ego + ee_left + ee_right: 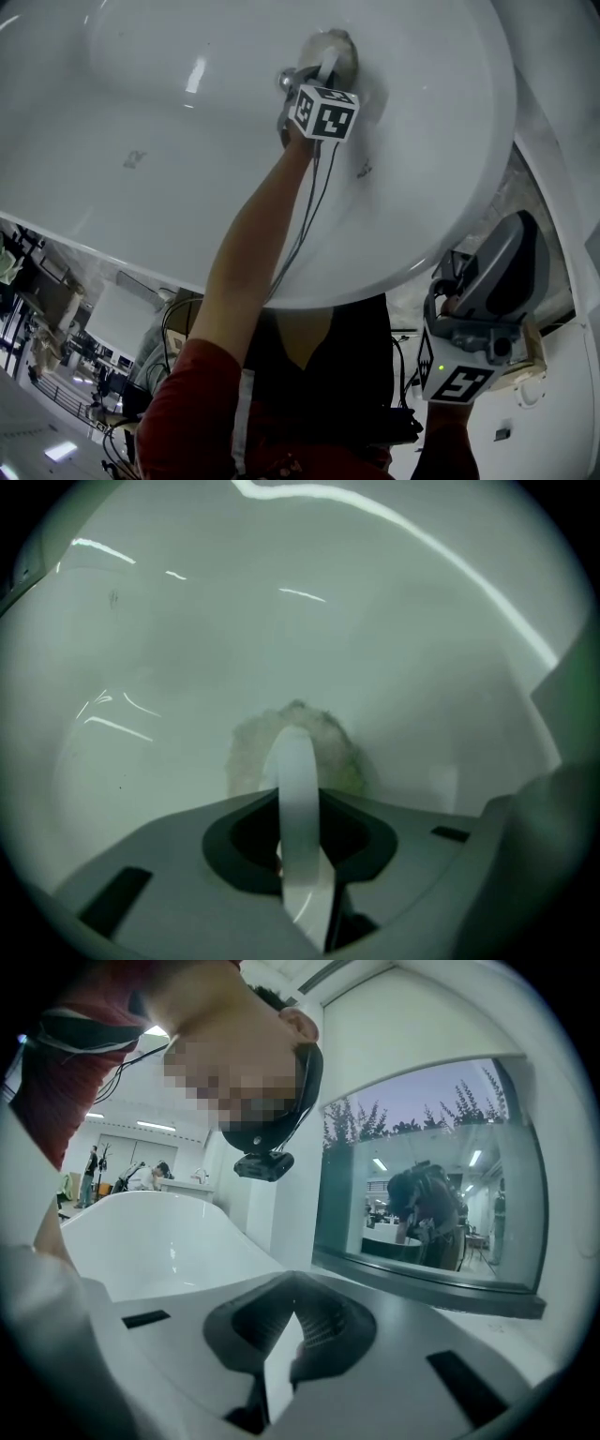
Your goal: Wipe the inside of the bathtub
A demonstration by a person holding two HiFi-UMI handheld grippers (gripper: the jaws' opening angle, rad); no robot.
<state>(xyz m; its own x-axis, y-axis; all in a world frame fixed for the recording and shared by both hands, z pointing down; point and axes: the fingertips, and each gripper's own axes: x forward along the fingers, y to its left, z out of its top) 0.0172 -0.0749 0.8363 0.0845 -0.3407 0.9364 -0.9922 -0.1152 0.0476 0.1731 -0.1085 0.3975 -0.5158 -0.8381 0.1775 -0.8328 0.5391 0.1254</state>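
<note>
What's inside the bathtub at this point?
The left gripper, on the person's outstretched arm, shut on a pale cloth pressed against the inner wall. The wall under the cloth is covered.

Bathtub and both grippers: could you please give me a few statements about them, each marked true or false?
1. The left gripper presses a cloth against the inner wall of the bathtub. True.
2. The right gripper is also down inside the bathtub. False: the head view shows it outside the tub, beyond the rim.
3. The right gripper's fingers hold a second cloth. False: they are shut with nothing between them.
4. The bathtub is white and glossy, with light streaks reflected on it. True.
5. The left gripper's fingers are spread wide apart. False: they are closed on the cloth.
</note>
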